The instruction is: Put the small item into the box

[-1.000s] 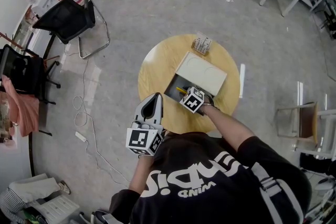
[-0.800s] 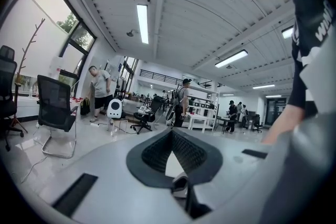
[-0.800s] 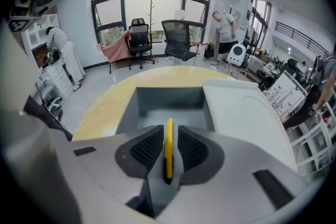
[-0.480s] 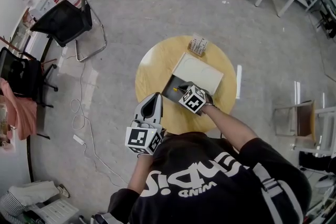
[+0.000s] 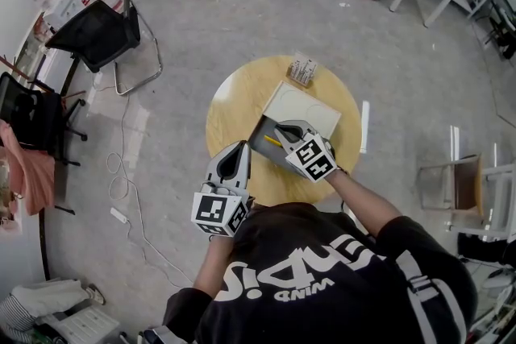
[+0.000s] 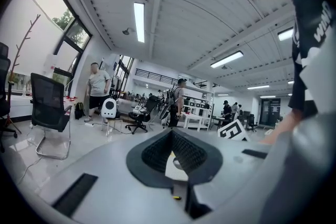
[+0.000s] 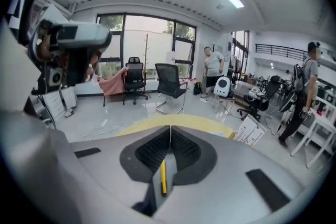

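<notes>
Round pale wooden tabletop (image 5: 234, 105) seen from overhead, with a person in a black printed shirt standing at its near edge and holding a gripper in each hand. A grey open box (image 5: 256, 142) sits near the middle of the table, its flat white lid (image 5: 305, 110) spread out on the far side. A thin yellow stick (image 5: 272, 140) lies inside the box, on its grey floor.

The right gripper (image 5: 282, 129) reaches over the box with its tips above the lid's near edge. In the right gripper view its jaws (image 7: 170, 131) meet in a straight seam, and the yellow stick (image 7: 163, 178) shows through the gap lower down; it seems to lie below the pads rather than between them.

The left gripper (image 5: 238, 149) hangs at the table's near-left edge, apart from the box, its jaws (image 6: 171, 134) pressed together on nothing.

A small striped carton (image 5: 302, 70) stands at the table's far edge.
</notes>
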A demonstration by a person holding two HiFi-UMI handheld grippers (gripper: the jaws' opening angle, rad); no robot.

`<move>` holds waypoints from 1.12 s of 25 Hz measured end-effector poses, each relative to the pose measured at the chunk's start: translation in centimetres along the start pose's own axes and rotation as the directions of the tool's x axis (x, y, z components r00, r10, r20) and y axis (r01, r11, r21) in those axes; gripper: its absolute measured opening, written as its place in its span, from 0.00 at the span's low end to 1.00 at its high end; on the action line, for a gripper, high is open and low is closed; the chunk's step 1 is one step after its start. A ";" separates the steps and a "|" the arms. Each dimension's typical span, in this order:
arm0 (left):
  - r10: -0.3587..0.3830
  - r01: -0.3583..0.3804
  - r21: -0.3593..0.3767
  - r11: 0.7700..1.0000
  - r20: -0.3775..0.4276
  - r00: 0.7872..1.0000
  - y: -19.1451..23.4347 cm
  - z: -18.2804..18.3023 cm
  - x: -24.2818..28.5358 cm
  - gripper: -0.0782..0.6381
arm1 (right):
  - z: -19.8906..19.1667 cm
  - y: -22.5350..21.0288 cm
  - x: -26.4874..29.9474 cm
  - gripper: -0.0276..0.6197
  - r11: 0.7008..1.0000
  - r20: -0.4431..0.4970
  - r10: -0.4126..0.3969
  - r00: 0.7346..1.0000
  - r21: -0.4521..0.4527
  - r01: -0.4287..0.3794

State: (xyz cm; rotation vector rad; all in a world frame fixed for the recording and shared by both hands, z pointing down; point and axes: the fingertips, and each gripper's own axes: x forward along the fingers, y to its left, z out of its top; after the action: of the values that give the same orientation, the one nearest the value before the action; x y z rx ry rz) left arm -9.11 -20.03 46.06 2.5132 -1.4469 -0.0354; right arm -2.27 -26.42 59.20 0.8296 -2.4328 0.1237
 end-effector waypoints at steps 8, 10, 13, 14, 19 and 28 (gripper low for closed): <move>-0.020 0.020 0.021 1.000 -0.001 1.000 -0.4 0.7 0.1 0.12 | 5.7 -0.1 -7.0 0.05 0.995 0.206 -0.090 0.974 0.061 0.079; -0.024 0.024 0.025 0.999 -0.001 1.000 -0.6 0.7 0.1 0.12 | 6.4 -0.2 -8.5 0.05 0.992 0.244 -0.116 0.963 0.079 0.099; -0.027 0.026 0.031 0.999 0.002 1.000 -0.6 0.9 0.2 0.12 | 7.0 -0.7 -10.4 0.05 0.984 0.302 -0.161 0.940 0.121 0.129; -0.027 0.027 0.033 0.999 0.002 1.000 -0.6 0.9 0.2 0.12 | 7.0 -0.9 -10.9 0.05 0.981 0.318 -0.173 0.932 0.136 0.136; -0.036 0.036 0.043 0.998 0.005 0.999 -0.9 0.7 0.3 0.12 | 6.2 -1.4 -12.7 0.05 0.967 0.351 -0.221 0.910 0.198 0.158; -0.030 0.030 0.045 0.999 -0.008 1.000 -1.1 -0.8 0.4 0.12 | 3.7 -2.1 -13.3 0.05 0.946 0.343 -0.272 0.899 0.266 0.185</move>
State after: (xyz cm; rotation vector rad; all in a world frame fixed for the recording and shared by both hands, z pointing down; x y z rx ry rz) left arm -7.84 -19.65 46.64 2.5683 -1.4224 0.0014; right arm 5.86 -21.90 48.79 1.3482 -2.6810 0.1682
